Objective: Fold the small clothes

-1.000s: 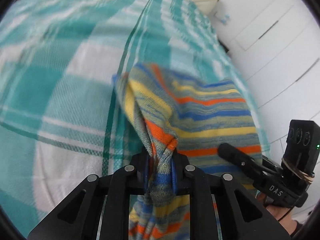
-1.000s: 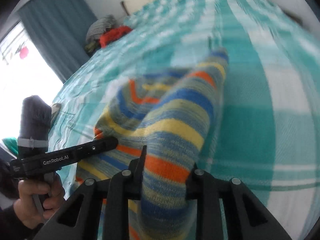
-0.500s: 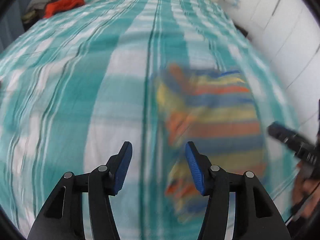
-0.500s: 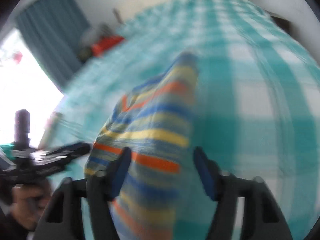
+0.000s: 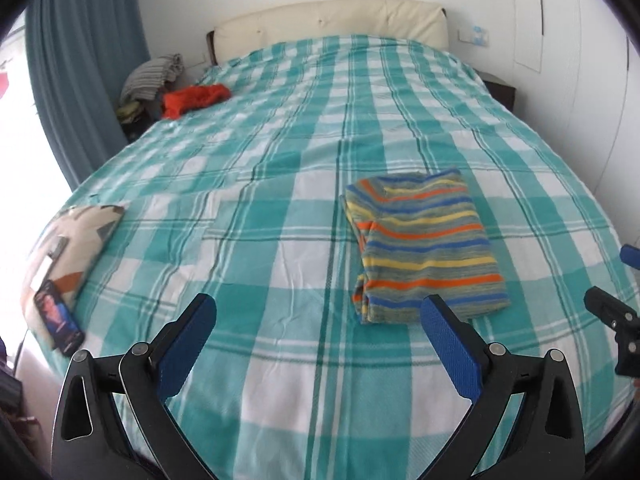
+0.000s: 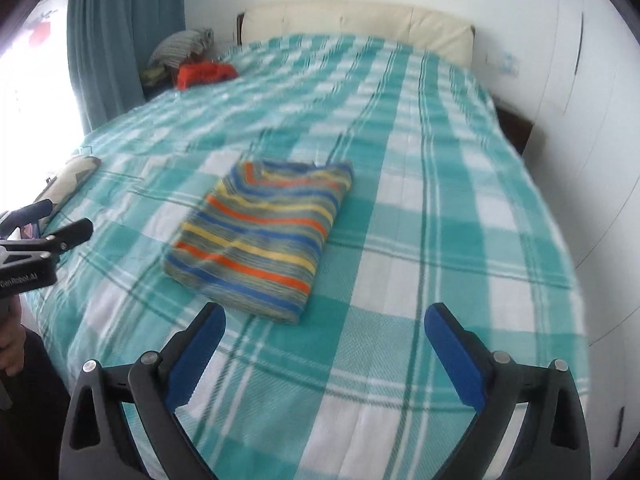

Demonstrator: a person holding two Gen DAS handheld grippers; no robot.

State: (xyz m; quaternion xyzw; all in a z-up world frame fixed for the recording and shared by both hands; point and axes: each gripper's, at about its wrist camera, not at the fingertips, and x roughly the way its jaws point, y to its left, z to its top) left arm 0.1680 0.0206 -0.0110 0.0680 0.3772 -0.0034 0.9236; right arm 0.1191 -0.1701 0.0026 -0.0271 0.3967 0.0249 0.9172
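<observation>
A small striped garment [image 5: 424, 240] in orange, blue, yellow and grey lies folded flat on the teal checked bed cover [image 5: 280, 184]. My left gripper [image 5: 320, 308] hangs above the cover, near and left of the garment's front edge, its jaws opening wide with nothing between them. In the right wrist view the same striped garment [image 6: 264, 236] lies ahead and to the left of my right gripper [image 6: 326, 316], whose jaws are also opening with only bed cover between them. Each gripper shows at the side of the other's view.
A red garment [image 5: 196, 98] and a pile of striped clothes [image 5: 150, 76] sit at the far left by the blue curtain [image 5: 84, 64]. A patterned cushion [image 5: 68, 240] with a phone [image 5: 58, 316] lies on the left edge. White cupboards [image 5: 568, 40] line the right side.
Both grippers let go of the striped garment, opened wide and drew back and up. The garment now lies folded flat on the bed.
</observation>
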